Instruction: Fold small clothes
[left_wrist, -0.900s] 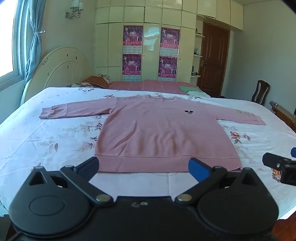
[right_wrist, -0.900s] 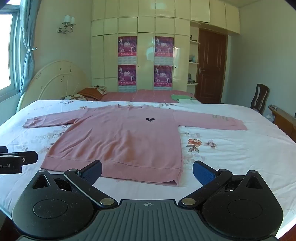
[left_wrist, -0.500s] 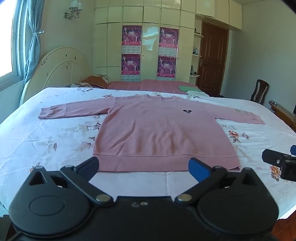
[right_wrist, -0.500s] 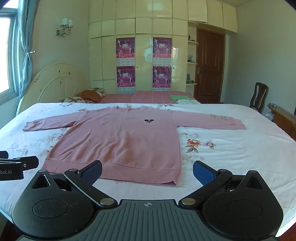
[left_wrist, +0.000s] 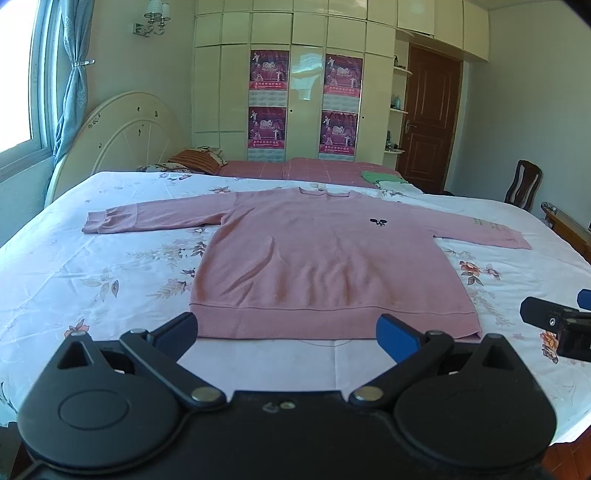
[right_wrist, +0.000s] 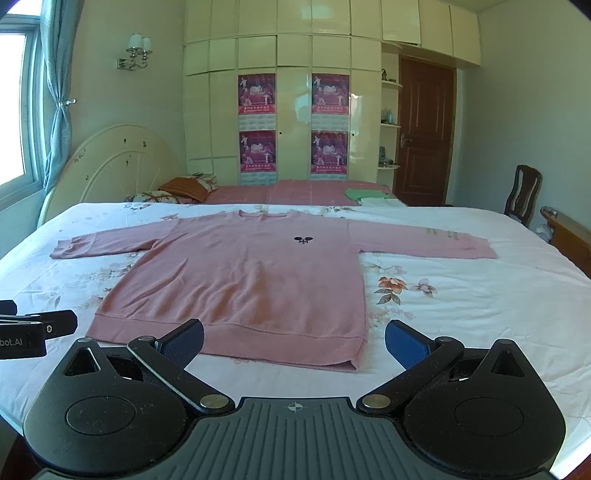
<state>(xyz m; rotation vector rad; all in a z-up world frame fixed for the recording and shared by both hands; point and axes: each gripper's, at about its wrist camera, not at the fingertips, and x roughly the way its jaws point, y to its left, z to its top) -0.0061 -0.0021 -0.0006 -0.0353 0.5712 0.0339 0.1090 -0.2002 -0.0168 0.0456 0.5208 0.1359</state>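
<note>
While both tongs (left_wrist: 287, 330) (right_wrist: 294, 341) gape, ribbed-hem pink knit sweater (left_wrist: 325, 258) flat, floral sheet (left_wrist: 92, 273).

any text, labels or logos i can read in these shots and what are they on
"bot.AI": white print on the left claw's body, cut off by the frame edge.
Sweater chest: a small dark emblem, no letters legible.
Sweater sleeve print: too blurred to read.
Wardrobe posters: a red banner with characters, too small to read.
</note>
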